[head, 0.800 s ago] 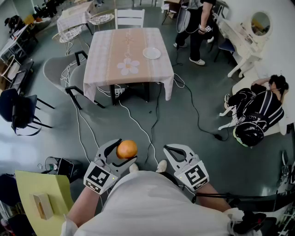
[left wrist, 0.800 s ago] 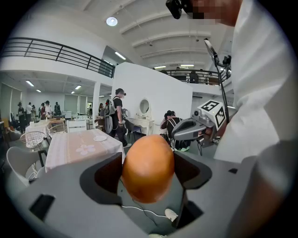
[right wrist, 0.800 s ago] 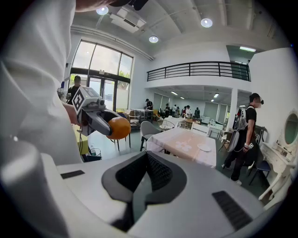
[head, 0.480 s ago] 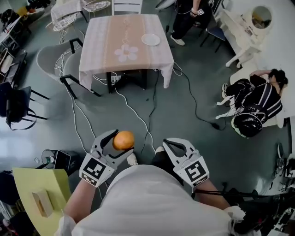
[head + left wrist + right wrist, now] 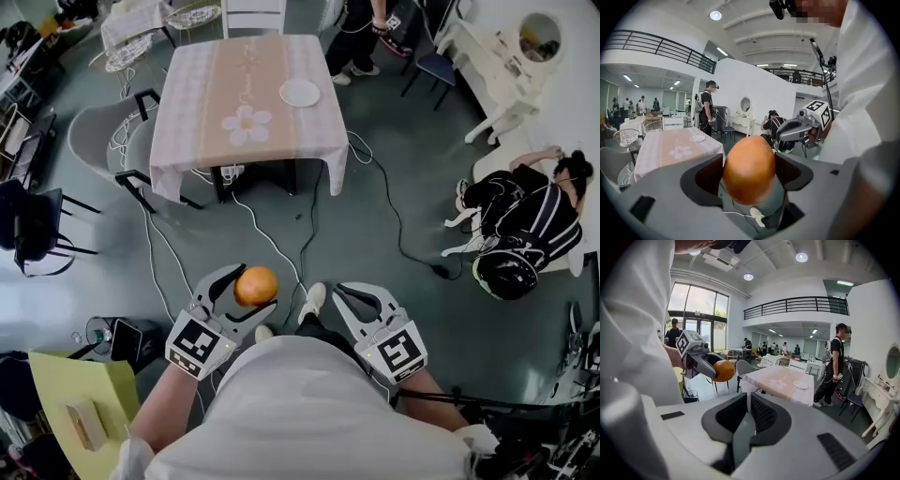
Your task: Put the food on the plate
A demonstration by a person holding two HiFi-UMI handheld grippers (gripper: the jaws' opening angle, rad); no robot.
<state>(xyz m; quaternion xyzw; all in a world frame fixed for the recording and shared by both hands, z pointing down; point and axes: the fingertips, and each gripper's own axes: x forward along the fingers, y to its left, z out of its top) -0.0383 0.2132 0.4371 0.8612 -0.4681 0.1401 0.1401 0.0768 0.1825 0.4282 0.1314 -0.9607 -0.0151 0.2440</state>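
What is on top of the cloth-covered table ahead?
Only a white plate, apparently empty, near the right edge of the table. The flower is printed on the cloth. The hanging cloth hides most of the underside; cables trail out across the floor.

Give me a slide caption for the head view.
Left tool holds an orange; right tool shut, empty; the plate sits on a table ahead.

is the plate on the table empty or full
Empty: the plate shows only bare white, and the orange sits clamped in the left gripper.
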